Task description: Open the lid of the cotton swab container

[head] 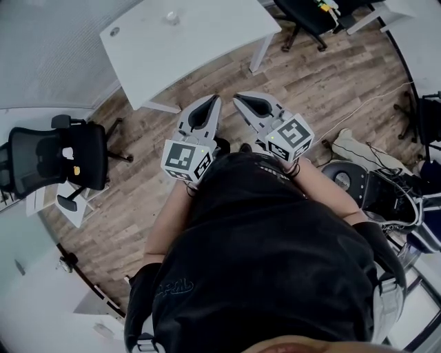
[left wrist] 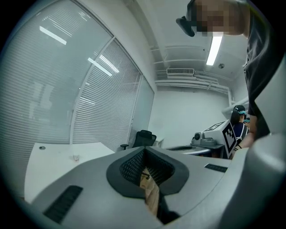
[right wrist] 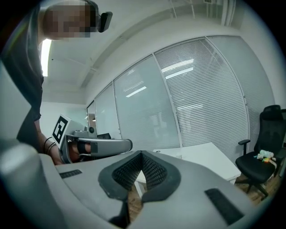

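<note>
The left claw (head: 209, 101) and right claw (head: 241, 99) are hanging pressed together and empty, while the small cotton swab container (head: 172, 18), sitting well apart on the white bench (head: 213, 48), is appearing light, stiff and slippery, likely warranting one hold on its body and one on its lid rim.

A white table (head: 186, 41) stands ahead of the left gripper (head: 212, 102) and right gripper (head: 240, 100), on wood-plank floor (head: 138, 200). A black office chair (head: 58, 158) sits off to the left gripper's left; another chair (right wrist: 263, 152) stands ahead and right of the right gripper. Beyond the table curves a glass wall (right wrist: 134, 116) hung with white blinds (left wrist: 89, 107). A ceiling strip light (left wrist: 214, 49) glows overhead
</note>
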Tool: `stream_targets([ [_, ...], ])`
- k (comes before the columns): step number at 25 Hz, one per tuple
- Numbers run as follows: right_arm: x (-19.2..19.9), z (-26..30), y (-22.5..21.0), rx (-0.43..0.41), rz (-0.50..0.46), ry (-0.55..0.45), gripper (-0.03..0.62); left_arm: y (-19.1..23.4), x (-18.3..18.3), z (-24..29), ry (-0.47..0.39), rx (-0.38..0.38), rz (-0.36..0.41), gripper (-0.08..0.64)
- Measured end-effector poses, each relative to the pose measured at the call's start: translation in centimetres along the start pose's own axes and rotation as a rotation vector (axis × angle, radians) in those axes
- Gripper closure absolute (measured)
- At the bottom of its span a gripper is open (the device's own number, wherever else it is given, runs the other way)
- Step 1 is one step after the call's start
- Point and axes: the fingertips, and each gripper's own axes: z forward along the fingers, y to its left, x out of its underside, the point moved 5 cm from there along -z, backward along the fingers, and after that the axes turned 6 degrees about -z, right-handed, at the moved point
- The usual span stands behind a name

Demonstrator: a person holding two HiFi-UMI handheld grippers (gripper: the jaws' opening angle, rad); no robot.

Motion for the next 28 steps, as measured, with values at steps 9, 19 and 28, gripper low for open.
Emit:
stream_targets([
  [9,-0.9,6.9,-1.3,0.001,0.011,0.008,0.571,6.8,-2.7,1.3,-0.015,0.038,0.010,0.545],
  [19,-3.3,15.2,-1.2,0.018,-0.015,0.008,0.570,15.1,-6.0,0.6,-0.028,0.061,0.009,0.545],
  [28,-3.6,18.8,-0.6,0.010,-0.018,0.015,0.571,18.3,-6.3,-0.4,-0.025,0.062,0.001,0.545],
])
